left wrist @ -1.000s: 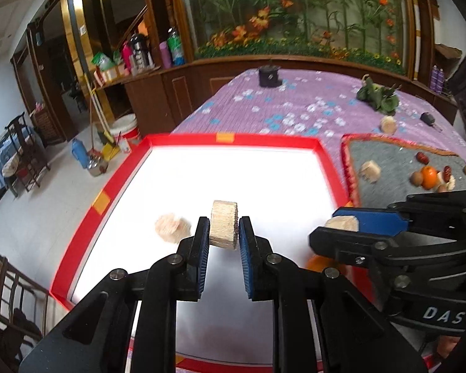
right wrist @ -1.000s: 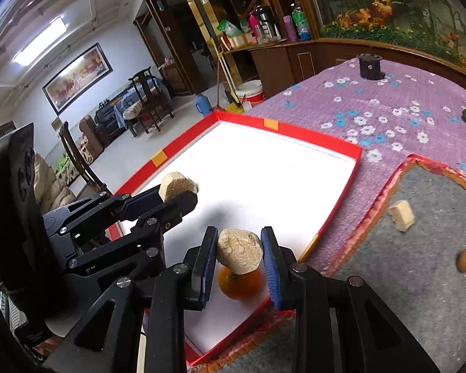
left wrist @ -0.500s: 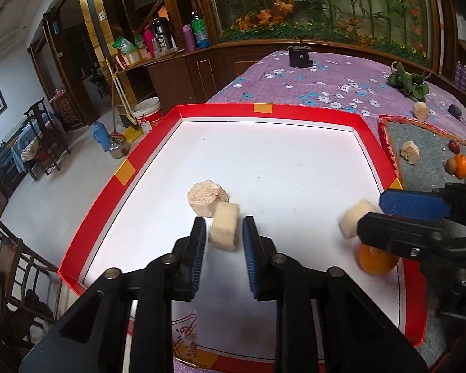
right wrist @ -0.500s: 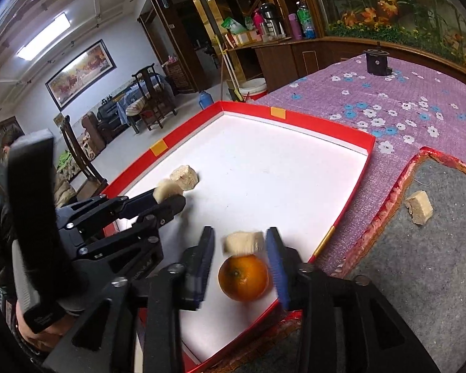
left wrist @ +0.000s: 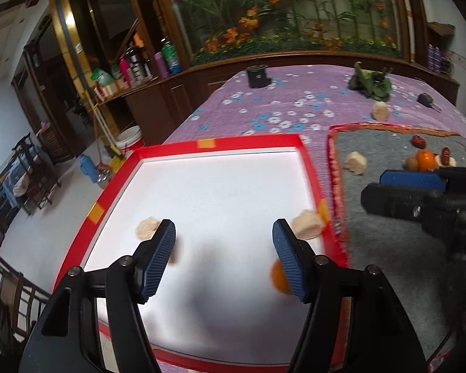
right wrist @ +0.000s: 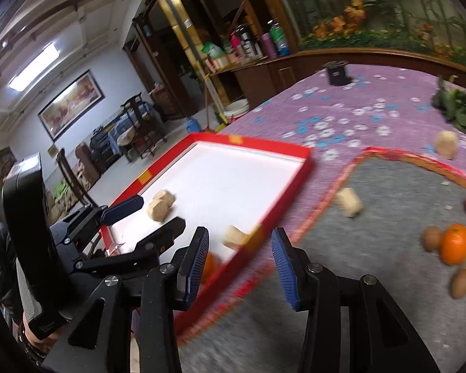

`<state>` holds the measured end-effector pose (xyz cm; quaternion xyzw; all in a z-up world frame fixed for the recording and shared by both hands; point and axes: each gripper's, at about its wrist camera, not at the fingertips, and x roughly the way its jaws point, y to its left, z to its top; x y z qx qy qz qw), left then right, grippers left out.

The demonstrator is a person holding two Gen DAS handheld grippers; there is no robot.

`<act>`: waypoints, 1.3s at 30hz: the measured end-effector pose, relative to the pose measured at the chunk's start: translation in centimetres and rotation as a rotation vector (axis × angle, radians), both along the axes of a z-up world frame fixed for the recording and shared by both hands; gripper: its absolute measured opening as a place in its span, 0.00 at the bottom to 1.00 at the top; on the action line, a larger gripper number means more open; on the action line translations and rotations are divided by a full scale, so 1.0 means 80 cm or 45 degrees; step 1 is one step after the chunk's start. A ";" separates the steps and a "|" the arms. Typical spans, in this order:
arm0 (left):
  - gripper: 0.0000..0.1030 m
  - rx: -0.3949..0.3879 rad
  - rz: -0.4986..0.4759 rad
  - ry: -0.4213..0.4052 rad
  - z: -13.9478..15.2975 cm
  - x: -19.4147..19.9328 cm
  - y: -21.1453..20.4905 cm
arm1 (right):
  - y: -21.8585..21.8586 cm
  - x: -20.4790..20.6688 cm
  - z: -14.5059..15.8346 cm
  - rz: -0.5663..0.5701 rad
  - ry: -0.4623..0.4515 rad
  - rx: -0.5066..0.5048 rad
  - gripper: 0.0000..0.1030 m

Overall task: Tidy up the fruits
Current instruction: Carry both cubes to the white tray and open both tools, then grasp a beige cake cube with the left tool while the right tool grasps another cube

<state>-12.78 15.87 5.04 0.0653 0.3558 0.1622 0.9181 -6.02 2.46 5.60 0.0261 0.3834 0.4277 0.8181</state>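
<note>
1. Here, in the left wrist view, the left gripper (left wrist: 223, 248) hovers over the red-rimmed white tray (left wrist: 220, 143); its jaws have just been opening and now stand spread with nothing between them. A pale chunk (left wrist: 146, 228) lies just behind the left finger, another pale chunk (left wrist: 307, 224) sits by the tray's right rim, and an orange (left wrist: 278, 278) is half hidden behind the right finger. To the right lies a grey felt mat (left wrist: 388, 267) with a tan block (left wrist: 355, 162), a second orange (left wrist: 425, 160) and red dates (left wrist: 418, 141). The right gripper (left wrist: 397, 189) reaches in over the mat.

2. Next, in the right wrist view, the right gripper (right wrist: 239, 261) has just been opening too; its fingers stand apart and empty, above the tray's near corner. Two pale chunks (right wrist: 161, 205) lie together in the tray (right wrist: 264, 146), one more (right wrist: 234, 236) against the near rim. The left finger partly hides the tray's orange (right wrist: 209, 265). On the mat (right wrist: 372, 242) a tan block (right wrist: 349, 202) lies tilted, its long axis slanting; an orange (right wrist: 455, 244) sits among nuts (right wrist: 431, 237). The left gripper (right wrist: 146, 214) crosses the tray's left edge.
</note>
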 end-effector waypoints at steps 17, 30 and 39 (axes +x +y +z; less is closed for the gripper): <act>0.67 0.089 -0.221 0.050 0.014 0.042 -0.093 | -0.255 0.043 0.005 -0.485 -0.002 -0.029 0.48; 0.67 0.084 -0.320 0.129 0.006 0.093 -0.130 | -0.264 0.088 -0.024 -0.494 0.076 -0.225 0.48; 0.67 0.145 -0.285 0.144 0.013 0.121 -0.101 | -0.219 0.098 -0.034 -0.458 0.082 -0.328 0.42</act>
